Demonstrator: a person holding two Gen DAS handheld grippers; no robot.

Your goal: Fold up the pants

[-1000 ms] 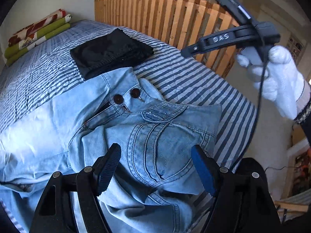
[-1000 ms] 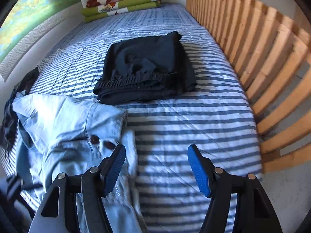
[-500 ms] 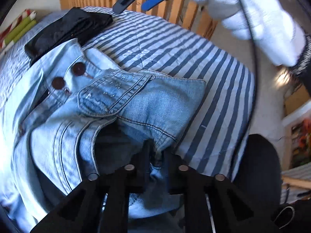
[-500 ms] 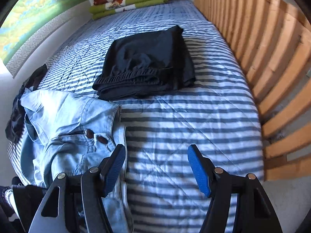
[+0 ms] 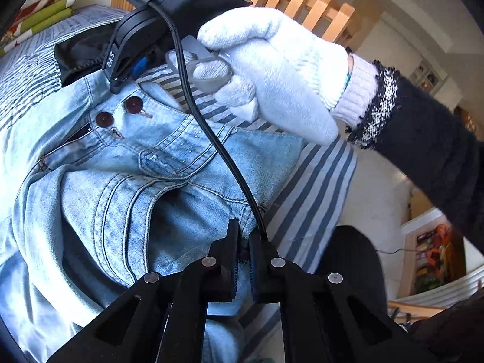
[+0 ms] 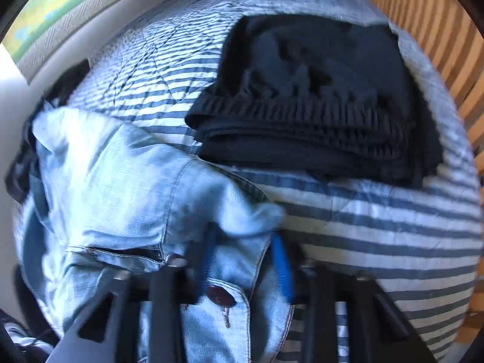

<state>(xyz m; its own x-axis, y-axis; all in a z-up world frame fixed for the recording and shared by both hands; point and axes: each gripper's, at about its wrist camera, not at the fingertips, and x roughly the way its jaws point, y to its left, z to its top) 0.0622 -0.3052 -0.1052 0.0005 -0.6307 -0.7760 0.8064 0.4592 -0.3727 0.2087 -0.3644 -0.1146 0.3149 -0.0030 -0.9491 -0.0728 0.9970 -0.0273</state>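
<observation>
Light blue jeans lie crumpled on the striped bed, waistband and two brown buttons facing up. My left gripper is shut on a denim edge at the near side of the waist. In the right wrist view the jeans bunch up between the blurred blue-padded fingers of my right gripper. Its jaws are closing on the waistband beside a button. The left wrist view shows that right gripper, held by a white-gloved hand, tip down on the waistband.
Folded black pants lie on the striped cover just beyond the jeans. A wooden slatted rail runs along the bed's right side. Folded green and red cloths sit at the far end. A black cable crosses over the jeans.
My left gripper went from open above the jeans to shut on the denim. My right gripper came down from over bare striped cover onto the waistband and its fingers drew together.
</observation>
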